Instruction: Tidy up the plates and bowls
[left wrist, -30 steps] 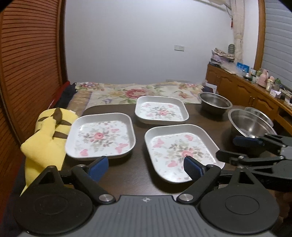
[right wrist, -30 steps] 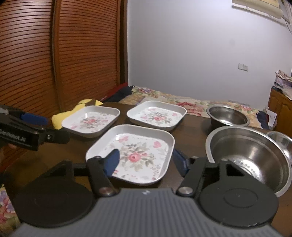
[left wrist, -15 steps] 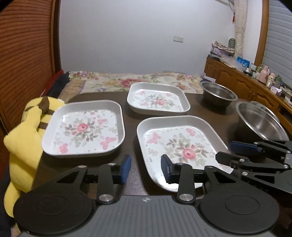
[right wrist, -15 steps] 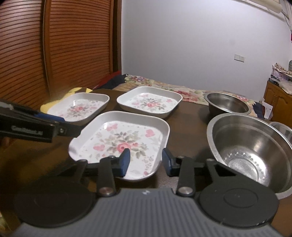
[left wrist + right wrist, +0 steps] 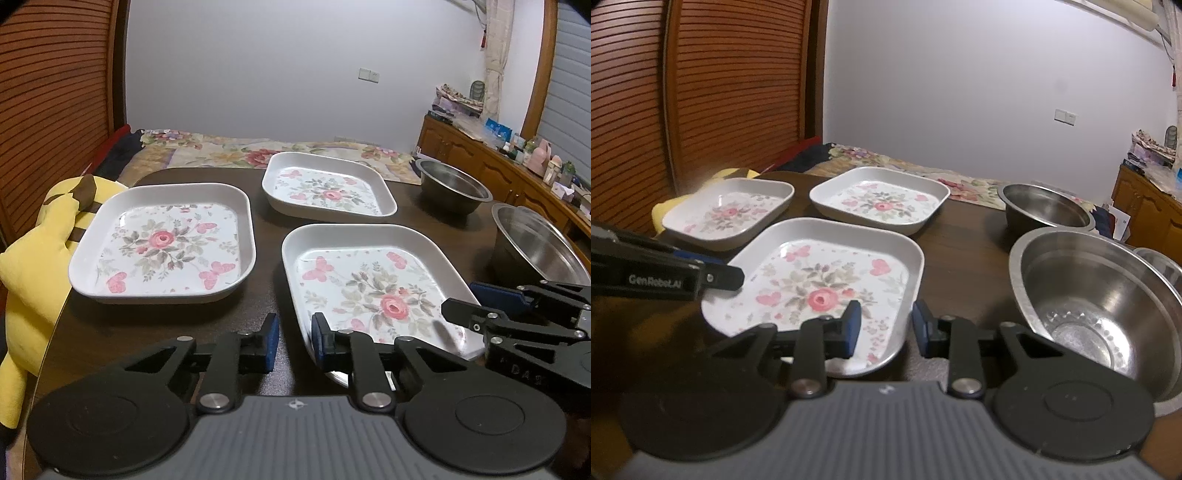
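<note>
From the left wrist, the left gripper (image 5: 294, 341) straddles the near-left rim of the nearest white square floral plate (image 5: 373, 291) on the dark wooden surface (image 5: 269, 210); its jaws have just been closing, a narrow gap remains, and I cannot tell whether the pads touch the rim.

From the right wrist, the right gripper (image 5: 886, 326) straddles that plate's near-right rim, jaws likewise just narrowing, contact unclear. A large steel bowl (image 5: 1097, 295) sits just beside, and two more floral plates (image 5: 729, 212) (image 5: 881, 199) lie beyond.
</note>
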Demonstrator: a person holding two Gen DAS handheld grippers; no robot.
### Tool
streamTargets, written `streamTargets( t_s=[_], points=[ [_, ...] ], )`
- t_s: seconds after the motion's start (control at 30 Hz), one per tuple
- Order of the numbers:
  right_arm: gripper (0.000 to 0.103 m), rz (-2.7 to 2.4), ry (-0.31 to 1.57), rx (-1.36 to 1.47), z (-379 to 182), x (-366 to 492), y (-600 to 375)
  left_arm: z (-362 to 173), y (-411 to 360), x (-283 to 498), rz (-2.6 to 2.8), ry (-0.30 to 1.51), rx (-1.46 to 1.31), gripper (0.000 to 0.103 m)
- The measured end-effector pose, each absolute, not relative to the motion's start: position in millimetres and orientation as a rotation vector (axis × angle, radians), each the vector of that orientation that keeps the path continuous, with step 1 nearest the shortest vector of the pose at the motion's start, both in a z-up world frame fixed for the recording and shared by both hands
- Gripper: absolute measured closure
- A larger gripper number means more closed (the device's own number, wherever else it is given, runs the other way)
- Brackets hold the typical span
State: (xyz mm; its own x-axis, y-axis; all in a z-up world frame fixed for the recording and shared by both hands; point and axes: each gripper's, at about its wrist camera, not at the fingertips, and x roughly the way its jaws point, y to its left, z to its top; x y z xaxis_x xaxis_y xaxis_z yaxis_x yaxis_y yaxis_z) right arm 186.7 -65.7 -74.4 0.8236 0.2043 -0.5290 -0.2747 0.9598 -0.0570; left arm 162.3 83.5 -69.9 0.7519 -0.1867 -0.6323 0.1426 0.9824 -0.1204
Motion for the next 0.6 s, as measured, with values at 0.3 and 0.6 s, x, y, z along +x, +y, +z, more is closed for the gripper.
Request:
streamTargets(
  t_s=[0.3, 0.6],
  points=[
    [0.073, 0.257, 0.551, -0.147, -82, 189, -63, -74, 85, 162, -0.196, 0.693, -0.092, 0.093],
    [0.082, 0.277, 0.561, -0.128, -80, 183, -70, -69, 88, 147, -0.22, 0.692, -0.108, 0.092]
  ],
)
